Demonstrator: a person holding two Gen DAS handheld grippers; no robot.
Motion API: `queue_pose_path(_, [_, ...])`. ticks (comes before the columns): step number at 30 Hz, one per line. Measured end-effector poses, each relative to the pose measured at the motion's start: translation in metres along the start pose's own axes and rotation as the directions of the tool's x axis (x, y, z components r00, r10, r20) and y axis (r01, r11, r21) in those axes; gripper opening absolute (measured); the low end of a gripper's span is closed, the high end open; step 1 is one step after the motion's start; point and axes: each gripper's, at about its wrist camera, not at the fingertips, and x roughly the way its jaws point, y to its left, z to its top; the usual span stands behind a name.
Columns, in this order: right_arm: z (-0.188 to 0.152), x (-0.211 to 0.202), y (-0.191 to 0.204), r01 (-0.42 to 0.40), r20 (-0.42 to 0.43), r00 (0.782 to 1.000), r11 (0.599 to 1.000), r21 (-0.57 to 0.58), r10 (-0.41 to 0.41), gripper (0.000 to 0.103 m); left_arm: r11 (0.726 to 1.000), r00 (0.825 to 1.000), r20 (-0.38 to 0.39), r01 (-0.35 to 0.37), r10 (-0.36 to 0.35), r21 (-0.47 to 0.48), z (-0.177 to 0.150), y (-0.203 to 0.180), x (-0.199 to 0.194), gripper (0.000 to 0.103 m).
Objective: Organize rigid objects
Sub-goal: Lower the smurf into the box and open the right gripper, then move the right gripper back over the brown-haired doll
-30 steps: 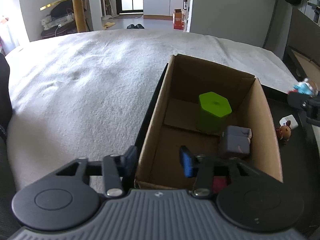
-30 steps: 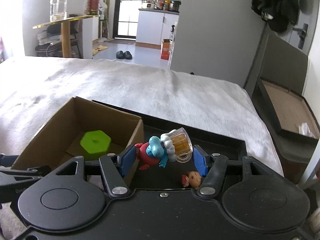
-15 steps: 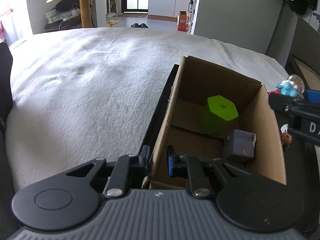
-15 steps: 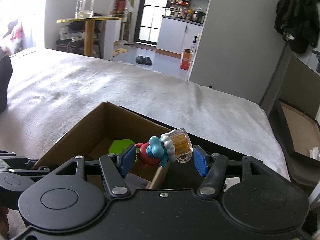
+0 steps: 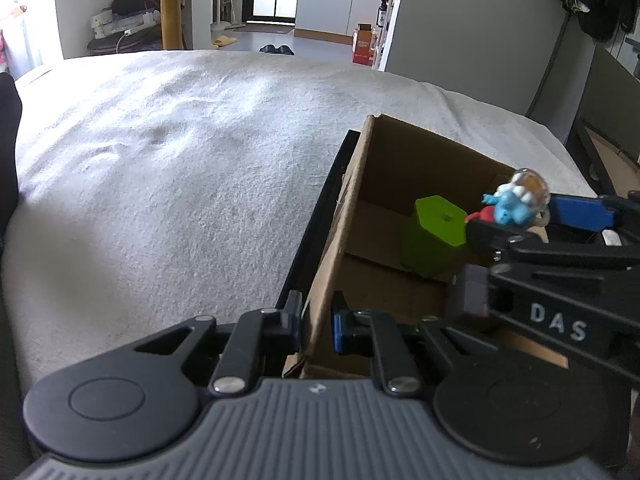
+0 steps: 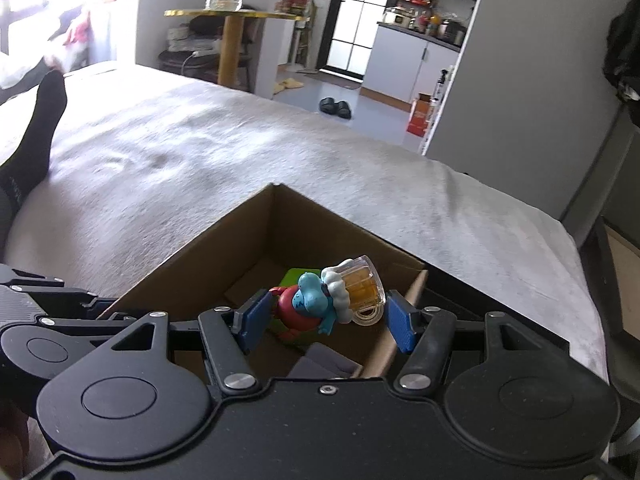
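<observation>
the left gripper (image 5: 316, 322) is clamped on the near left wall of the cardboard box (image 5: 340, 216), one finger outside and the blue-padded one inside, pinning the box in the lower middle of the left wrist frame. the right gripper (image 6: 326, 316) is closed around a blue figurine (image 6: 312, 304) with a red body that hugs a clear beer mug (image 6: 362, 290); the toy sits between the blue pads just below the centre of the right wrist frame, hanging above the open box.

inside the box, a green hexagonal block (image 5: 438, 236) stands toward the far right part of the floor, and a grey block (image 6: 320, 362) lies nearer, partly hidden behind the right gripper's body.

judging by this, the step in hand is dropping the figurine into the box. the risks look modest but real: the toy hangs close to the right-hand wall of the box, so a release here may send it onto the rim and out onto the black tray (image 5: 316, 216) under the box. it may also land on the green block and tip or bounce, since the mug makes it top-heavy. the grip seems to catch the toy at an odd angle, so it could twist loose early.
</observation>
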Motion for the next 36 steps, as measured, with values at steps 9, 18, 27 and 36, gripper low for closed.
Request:
queue_pose_path(9, [-0.003,0.005,0.001,0.011,-0.030,0.999,1.000,0.006,-0.011,0.072,1.000,1.000,-0.002,-0.003,0.003,0.005,0.000,0.000,0.000,0.014])
queue_pose_path(18, [-0.012,-0.022,-0.022,0.059,-0.004,0.998,0.998,0.029,-0.059,0.073,0.999,1.000,0.001,-0.019,0.019,0.027,0.000,-0.005,-0.003,0.014])
queue_pose_path(27, [-0.029,-0.041,-0.048,0.096,-0.013,0.995,0.988,0.124,-0.095,0.081,0.998,0.999,0.015,-0.029,0.029,0.050,0.004,-0.007,-0.014,0.018])
queue_pose_path(36, [-0.041,-0.056,-0.067,0.103,-0.035,0.995,0.966,0.235,-0.098,0.081,0.997,1.000,-0.018,-0.008,0.009,0.070,0.011,-0.011,-0.024,0.041])
